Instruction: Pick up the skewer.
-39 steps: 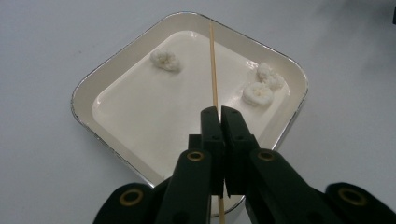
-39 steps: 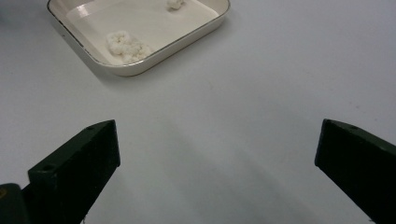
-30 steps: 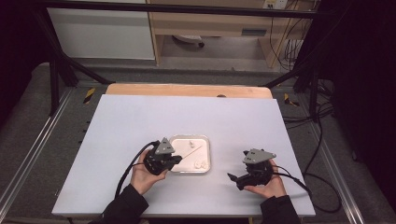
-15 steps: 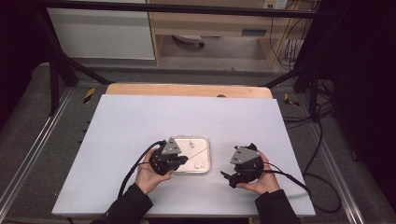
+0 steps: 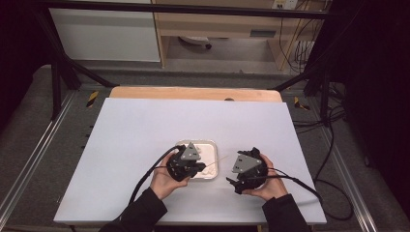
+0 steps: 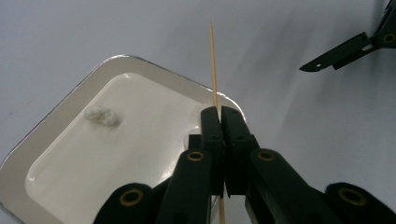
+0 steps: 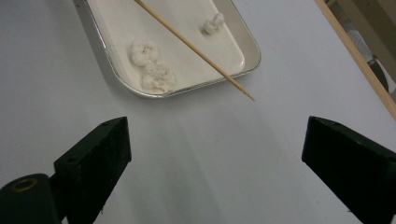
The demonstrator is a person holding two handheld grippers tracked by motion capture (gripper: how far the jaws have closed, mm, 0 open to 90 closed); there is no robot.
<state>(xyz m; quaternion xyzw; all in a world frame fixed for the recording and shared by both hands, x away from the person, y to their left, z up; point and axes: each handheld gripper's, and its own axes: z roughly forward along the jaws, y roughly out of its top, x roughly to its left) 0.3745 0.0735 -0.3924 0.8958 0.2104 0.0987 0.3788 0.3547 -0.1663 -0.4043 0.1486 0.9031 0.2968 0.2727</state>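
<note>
white tabletop [image 5: 145, 130] with a wooden strip [image 5: 193, 93] along its far edge; black frame bars [image 5: 63, 72] at the sides; cables [image 5: 333, 159] trail on grey floor to the right

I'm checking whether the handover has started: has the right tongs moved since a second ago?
Yes. In the high view the right tongs have shifted left, toward the tray; the gap to it is narrower. Their jaws have just been closing slightly, nothing between them.

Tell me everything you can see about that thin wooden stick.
The wooden stick is a thin, pale skewer, seemingly bamboo, straight and pointed at its free end. The left gripper pinches it between shut jaws. It slants over the corner of the white tray without visibly touching it, its tip past the rim above the table.
</note>
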